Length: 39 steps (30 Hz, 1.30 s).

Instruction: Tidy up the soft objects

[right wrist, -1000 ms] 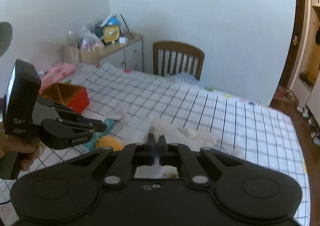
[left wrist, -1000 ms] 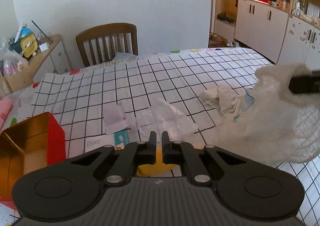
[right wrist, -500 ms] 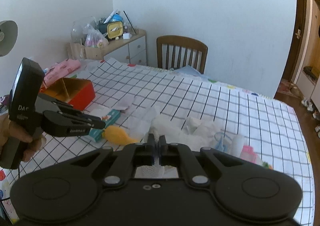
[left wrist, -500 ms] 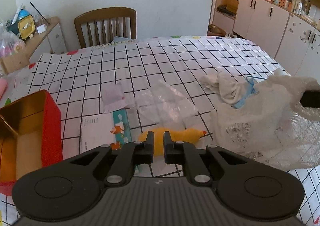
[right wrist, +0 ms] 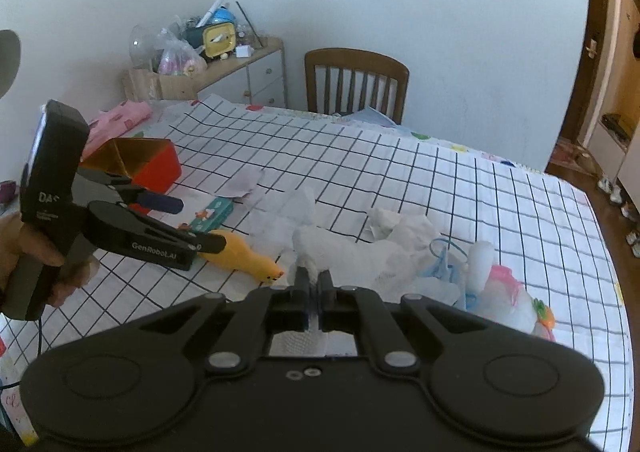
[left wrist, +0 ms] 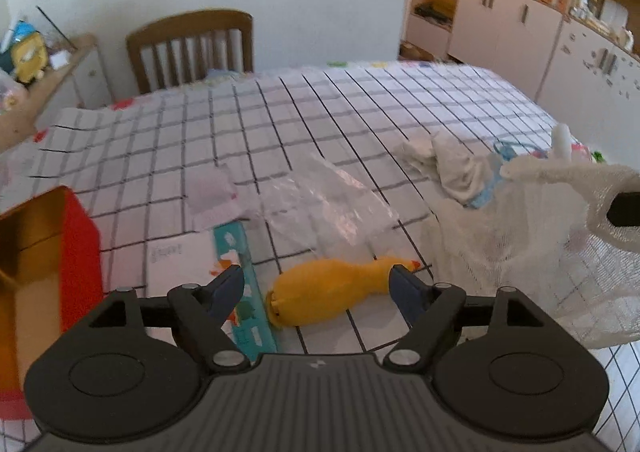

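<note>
A: Left gripper (left wrist: 316,286), this moment. Fingers were pressed together a second ago; now they are opening and stand wide. The yellow rubber chicken (left wrist: 340,292) lies on the surface between the two tips, its fat end toward the left-hand tip and its thin neck and beak toward the right-hand tip. I see no pad pressing on it.

B: So no grip yet?

A: None visible. The toy came into view from behind the fingers as the gripper tipped down toward it, and the spread looks set to take it crosswise. My reading: the reach is over and a close comes next.

B: Right gripper (right wrist: 314,284)?

A: Fingers shut on the rim of the white mesh bag (left wrist: 532,236), a fold of netting pinched between them, same as before. The bag mouth stands off to the right of the left fingers, near the chicken's beak.

B: What else sits near the tips?

A: A teal tissue pack (left wrist: 244,292) just left of the left-hand tip, touching or nearly touching the chicken's fat end; I cannot tell which. Clear plastic wrap (left wrist: 320,207) lies beyond the fingers, and a red box (left wrist: 80,248) sits further left.

B: Risk?

A: The left-hand tip could catch the tissue pack when closing. The chicken should squash and may slip out along its taper.
</note>
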### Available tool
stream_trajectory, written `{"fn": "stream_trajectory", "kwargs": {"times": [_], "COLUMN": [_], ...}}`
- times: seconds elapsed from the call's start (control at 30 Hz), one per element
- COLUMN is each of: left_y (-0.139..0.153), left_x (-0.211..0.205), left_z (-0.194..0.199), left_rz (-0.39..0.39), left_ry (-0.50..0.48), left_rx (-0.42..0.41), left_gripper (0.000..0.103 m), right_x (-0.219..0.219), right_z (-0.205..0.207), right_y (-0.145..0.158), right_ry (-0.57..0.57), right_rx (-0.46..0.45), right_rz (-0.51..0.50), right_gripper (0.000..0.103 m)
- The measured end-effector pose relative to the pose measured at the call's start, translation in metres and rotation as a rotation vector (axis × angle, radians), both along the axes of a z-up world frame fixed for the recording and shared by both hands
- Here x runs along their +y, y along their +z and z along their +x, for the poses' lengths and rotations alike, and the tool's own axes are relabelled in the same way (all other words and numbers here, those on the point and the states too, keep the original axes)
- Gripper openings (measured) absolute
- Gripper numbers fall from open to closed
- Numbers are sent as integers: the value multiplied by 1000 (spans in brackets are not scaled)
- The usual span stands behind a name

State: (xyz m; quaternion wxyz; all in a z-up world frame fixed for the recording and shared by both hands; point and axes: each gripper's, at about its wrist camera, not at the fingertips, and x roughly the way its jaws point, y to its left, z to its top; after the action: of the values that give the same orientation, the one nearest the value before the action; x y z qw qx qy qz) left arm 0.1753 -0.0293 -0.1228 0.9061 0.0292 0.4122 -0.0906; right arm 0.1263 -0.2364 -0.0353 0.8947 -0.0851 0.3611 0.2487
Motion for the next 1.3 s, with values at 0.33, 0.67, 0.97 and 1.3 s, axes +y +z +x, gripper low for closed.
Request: {"fn": "stream_trajectory", "kwargs": {"times": [0.33, 0.67, 0.97, 1.3], "left_y": [-25, -42, -37, -33], "left_x": [-10, -20, -15, -17], "left_z": [18, 22, 20, 16], "left_rz": [58, 124, 113, 108], "left_ry": [-104, -115, -75, -45], "left_rx": [35, 54, 41, 35], "left_gripper": [79, 64, 37, 36], "right_x": [5, 1, 13, 46], "right_z": [3, 7, 7, -6], "right_y": [-9, -18, -48, -69], "right_ry": [-42, -59, -5, 115], "right_rx": [30, 59, 132, 107], "right_rz": [-27, -31, -68, -164], "right_gripper": [3, 4, 22, 61]}}
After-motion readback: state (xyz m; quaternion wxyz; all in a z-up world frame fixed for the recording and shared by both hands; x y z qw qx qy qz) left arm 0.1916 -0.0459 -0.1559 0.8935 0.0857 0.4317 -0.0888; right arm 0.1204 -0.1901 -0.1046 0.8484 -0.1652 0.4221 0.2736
